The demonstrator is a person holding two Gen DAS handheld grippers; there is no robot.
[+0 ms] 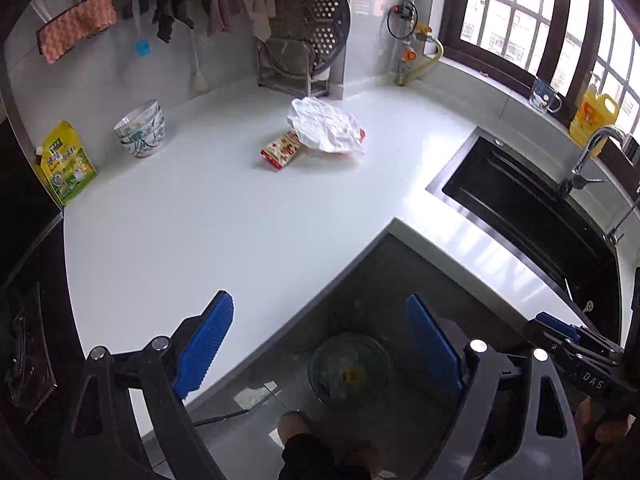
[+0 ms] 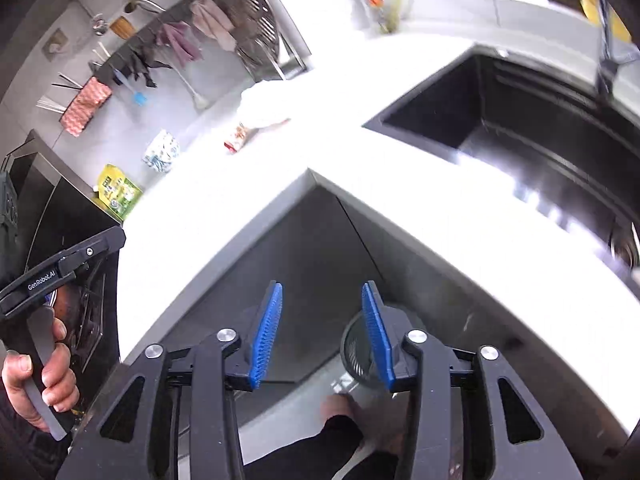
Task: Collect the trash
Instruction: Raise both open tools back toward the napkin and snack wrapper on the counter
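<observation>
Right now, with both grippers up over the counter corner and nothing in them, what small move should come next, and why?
Probably reach the left gripper forward toward the crumpled white paper and the red snack wrapper beside it. Both grippers are open and empty, that trash lies on the counter, and the waste bin waits on the floor below.
</observation>
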